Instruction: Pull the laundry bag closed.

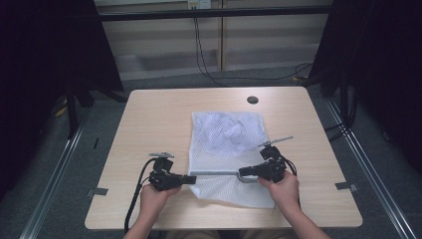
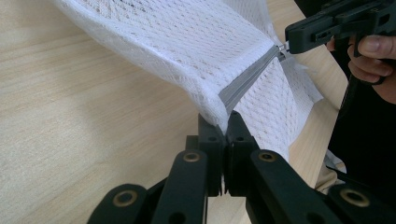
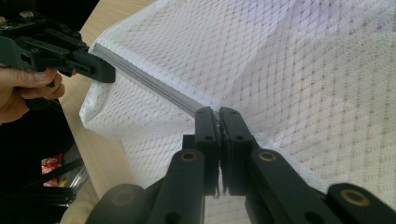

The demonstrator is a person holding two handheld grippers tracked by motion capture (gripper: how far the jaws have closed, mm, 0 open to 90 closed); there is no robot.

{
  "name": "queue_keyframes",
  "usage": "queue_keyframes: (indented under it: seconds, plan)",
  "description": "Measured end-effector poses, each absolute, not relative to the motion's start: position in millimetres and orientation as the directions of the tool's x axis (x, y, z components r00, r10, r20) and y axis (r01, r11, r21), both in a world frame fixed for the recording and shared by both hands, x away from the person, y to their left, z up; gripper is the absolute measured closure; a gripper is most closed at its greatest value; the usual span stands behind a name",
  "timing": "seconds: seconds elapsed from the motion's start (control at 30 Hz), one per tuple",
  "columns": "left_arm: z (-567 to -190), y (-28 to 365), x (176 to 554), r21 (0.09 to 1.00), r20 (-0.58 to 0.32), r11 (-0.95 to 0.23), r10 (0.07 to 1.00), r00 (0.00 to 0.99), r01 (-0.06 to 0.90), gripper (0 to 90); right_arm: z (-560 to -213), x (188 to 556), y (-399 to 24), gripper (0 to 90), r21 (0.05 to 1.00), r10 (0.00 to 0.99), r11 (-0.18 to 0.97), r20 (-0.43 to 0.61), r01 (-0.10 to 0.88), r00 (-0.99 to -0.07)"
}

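Counter: a light wood counter [image 1: 149, 119] with a small dark round hole [image 1: 252, 99] near its far edge.
Mesh bag: a white net bag [image 1: 226, 149] lies flat in the middle of the counter, a bit to the right. Its near end is by the person's hands. Something white and crumpled shows inside at the far end.
Zipper: a grey zipper [image 1: 214, 173] runs across the bag near its front end, from one claw to the other. It is pulled up off the counter a little, and the net lifts with it.
Left claw: the left claw [image 1: 191, 179] is at the left end of the zipper. In the left gripper view its two black jaws are pressed tight together on the bag's edge, right where the grey strip ends [image 2: 223, 122].
Right claw: the right claw [image 1: 243, 173] is at the right end of the zipper. In the right gripper view its jaws are squeezed together on the zipper line [image 3: 217, 114]. In the left gripper view a small metal bit shows at its tip.
Hands: the left hand [image 1: 153, 196] and the right hand [image 1: 283, 188] each hold a claw at the near edge of the counter.
Floor: grey floor around the counter, with black cables [image 1: 209, 69] lying behind it.
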State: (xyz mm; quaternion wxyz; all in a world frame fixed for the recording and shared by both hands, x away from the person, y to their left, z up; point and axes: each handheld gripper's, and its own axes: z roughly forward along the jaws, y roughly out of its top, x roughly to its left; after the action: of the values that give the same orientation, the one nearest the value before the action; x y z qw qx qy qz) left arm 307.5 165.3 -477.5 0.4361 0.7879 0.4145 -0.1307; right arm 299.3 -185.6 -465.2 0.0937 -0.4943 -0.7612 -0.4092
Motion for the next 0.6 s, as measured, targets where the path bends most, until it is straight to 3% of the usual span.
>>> queue_keyframes:
  seconds: [0.6]
  plan:
    - [-476.7,165.4,307.4,0.577,-0.570,-0.271,0.542,0.617,0.771,88.3,-465.3,297.5,-188.7,86.9,0.527,0.675,0.183,0.547,0.830,-0.496]
